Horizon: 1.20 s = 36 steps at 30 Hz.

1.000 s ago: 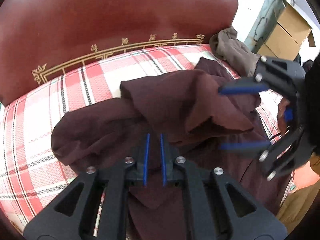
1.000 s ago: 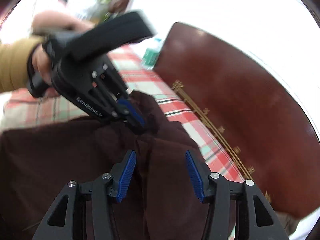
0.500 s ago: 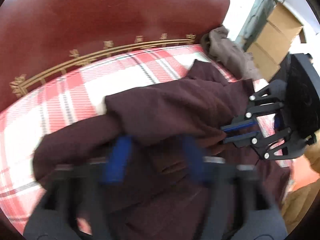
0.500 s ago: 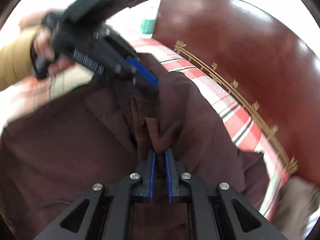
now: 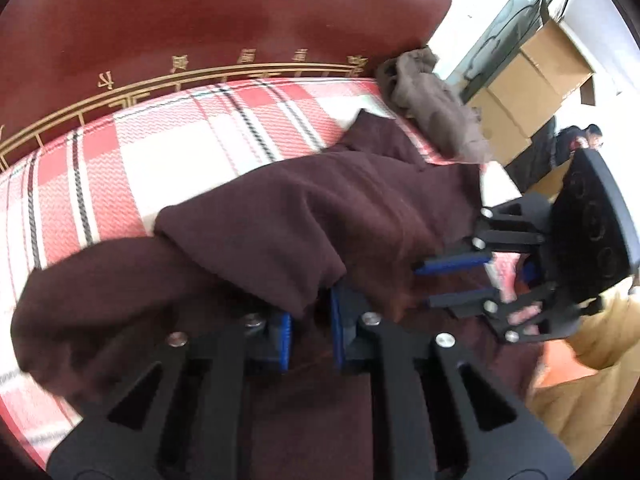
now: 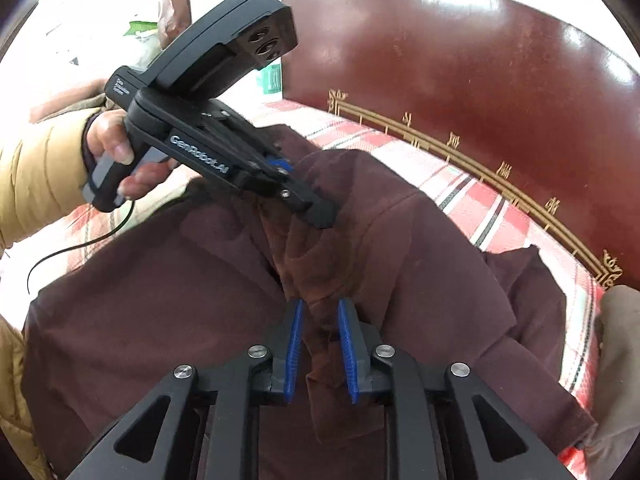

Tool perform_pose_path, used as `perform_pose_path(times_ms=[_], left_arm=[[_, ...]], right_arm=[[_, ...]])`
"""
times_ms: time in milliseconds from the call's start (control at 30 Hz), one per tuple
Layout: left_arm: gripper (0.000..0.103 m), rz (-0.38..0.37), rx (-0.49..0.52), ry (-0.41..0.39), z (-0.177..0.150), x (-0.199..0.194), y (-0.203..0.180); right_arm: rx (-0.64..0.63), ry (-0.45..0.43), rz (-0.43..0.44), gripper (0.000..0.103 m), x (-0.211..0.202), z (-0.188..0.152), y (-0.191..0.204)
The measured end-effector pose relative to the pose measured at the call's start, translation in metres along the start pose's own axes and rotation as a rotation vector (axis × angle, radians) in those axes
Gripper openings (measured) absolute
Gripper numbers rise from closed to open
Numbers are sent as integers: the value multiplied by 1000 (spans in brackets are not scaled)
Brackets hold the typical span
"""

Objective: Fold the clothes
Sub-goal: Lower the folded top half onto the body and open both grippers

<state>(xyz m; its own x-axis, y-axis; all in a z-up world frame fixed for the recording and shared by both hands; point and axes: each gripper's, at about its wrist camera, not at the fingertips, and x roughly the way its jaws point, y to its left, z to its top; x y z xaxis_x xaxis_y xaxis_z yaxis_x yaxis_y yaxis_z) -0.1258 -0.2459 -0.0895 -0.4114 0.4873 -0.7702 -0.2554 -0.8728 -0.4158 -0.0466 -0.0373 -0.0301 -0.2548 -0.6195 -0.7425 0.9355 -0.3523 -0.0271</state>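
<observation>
A: How far along is the folding?

B: Early, I'd judge. The maroon garment lies spread over the plaid bed, bunched and creased along its middle, with one rumpled end near the left edge in the left wrist view. No clean fold shows yet.

A: What are the grippers doing?

B: The right gripper has a ridge of the cloth between its blue pads, fingers set narrow with the fabric pinched up in the gap. It looks like a grip, though the pads may not be fully closed on it. The left gripper also has its fingers narrow, and a flap of the garment hangs over and between them, so whether it truly clamps the cloth I cannot tell.

A: So both sit on the same stretch?

B: Yes, near each other along the raised middle, with the headboard at the far side.

A: Anything else waiting?

B: A grey garment is heaped at the far right corner, unfolded. So this piece still needs laying flat and folding, then that one.
</observation>
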Motion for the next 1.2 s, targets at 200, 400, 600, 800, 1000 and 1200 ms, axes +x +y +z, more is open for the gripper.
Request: perform_pose_path(times_ms=[200, 400, 600, 800, 1000, 1200], left_arm=[[17, -71, -36, 43, 1, -32, -21], [17, 96, -92, 137, -20, -27, 7], [18, 172, -129, 161, -44, -22, 22], [55, 202, 131, -26, -27, -51, -48], [66, 275, 216, 41, -23, 0, -53], [66, 341, 193, 54, -48, 12, -25]], right_arm=[[-96, -126, -25, 44, -16, 12, 23], [-125, -36, 33, 46, 19, 11, 38], [-130, 70, 114, 46, 41, 0, 45], [43, -39, 116, 46, -8, -14, 11], [273, -17, 51, 46, 0, -15, -43], [321, 20, -13, 45, 16, -29, -52]])
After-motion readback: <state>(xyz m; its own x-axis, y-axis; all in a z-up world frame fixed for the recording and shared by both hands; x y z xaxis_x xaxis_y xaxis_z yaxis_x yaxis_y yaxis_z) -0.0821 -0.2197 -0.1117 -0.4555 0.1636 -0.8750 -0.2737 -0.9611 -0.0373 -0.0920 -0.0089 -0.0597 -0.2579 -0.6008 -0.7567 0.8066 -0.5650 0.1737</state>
